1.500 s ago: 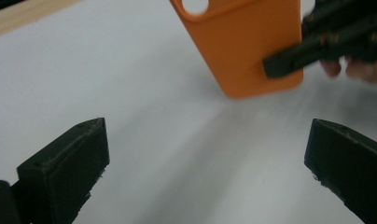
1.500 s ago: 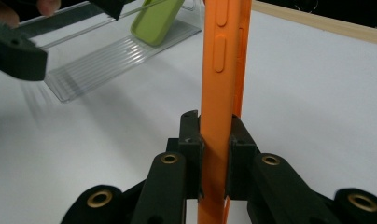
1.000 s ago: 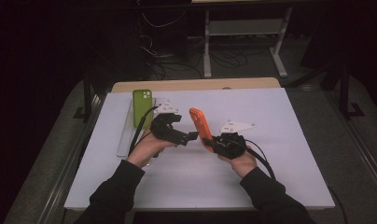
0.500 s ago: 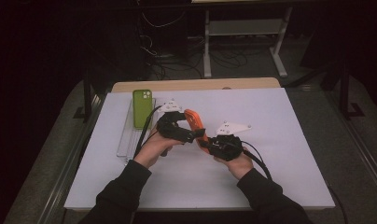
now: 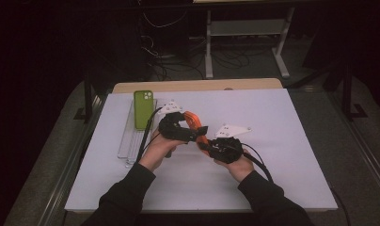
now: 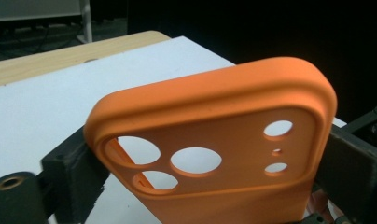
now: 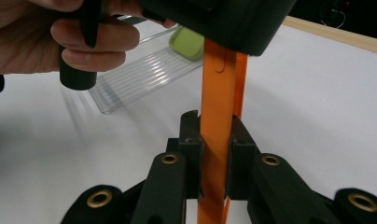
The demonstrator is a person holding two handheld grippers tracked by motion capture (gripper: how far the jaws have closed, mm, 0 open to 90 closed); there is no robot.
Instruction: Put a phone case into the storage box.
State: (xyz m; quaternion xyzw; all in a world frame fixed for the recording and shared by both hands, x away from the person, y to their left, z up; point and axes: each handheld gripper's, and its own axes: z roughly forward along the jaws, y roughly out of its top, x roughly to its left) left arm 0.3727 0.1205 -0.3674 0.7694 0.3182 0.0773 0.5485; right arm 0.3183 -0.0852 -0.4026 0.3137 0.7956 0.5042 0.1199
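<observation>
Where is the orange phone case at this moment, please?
In the high view, the orange phone case is held above the table's middle, between the left hand-held gripper and right hand-held gripper, right of the green phone.

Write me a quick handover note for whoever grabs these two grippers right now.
Right gripper: shut on the orange phone case, pinching one thin edge, case held above the table.
Left gripper: jaws sit against the case's two long sides near the camera cutouts; looks shut on it too.
Green phone: lies at the far left, resting on the clear plastic tray.
Done: case lifted and shared between both grippers.
Left: probably bring the case to the green phone and fit it; keep one grip firm before releasing the other.
</observation>
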